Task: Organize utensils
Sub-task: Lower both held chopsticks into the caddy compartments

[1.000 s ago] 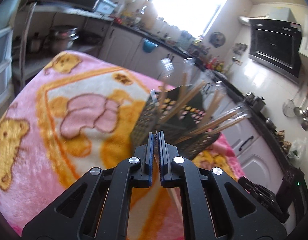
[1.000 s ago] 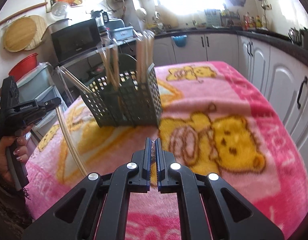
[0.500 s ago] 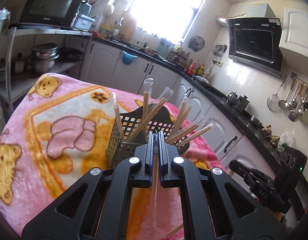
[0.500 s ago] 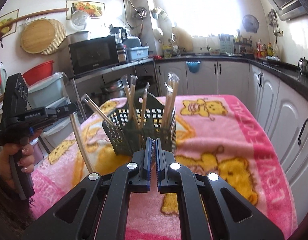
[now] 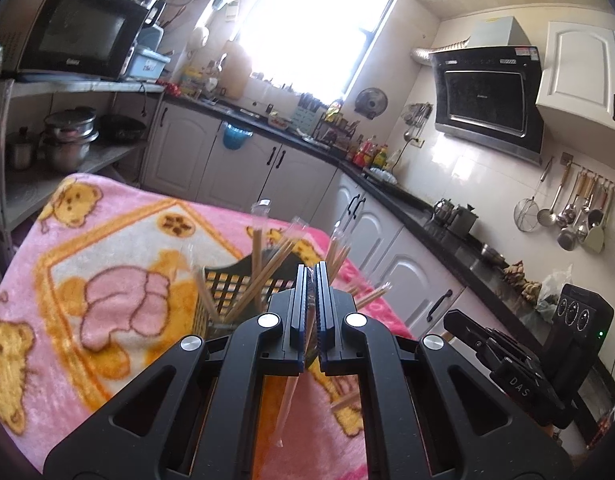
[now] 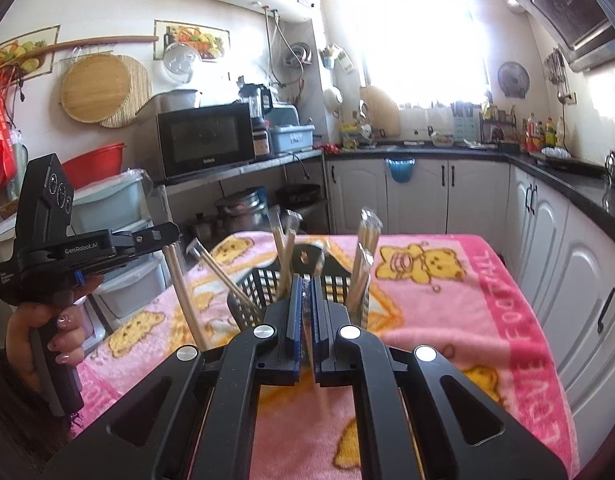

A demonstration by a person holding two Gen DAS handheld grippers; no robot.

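Wrapped chopsticks [image 5: 285, 412] clamped in the left tool [image 5: 311, 276], another pair [image 6: 307, 332] in the right tool [image 6: 303, 280], basket [image 6: 267, 284] beyond.

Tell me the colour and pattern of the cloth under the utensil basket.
Pink blanket with yellow cartoon bears and orange borders; clearest in the right wrist view.

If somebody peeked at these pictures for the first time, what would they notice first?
Probably the pink teddy-bear blanket covering the table. In its middle stands a dark basket with wrapped chopsticks poking out. Up close, each gripper is pinching one wrapped pair that hangs down.
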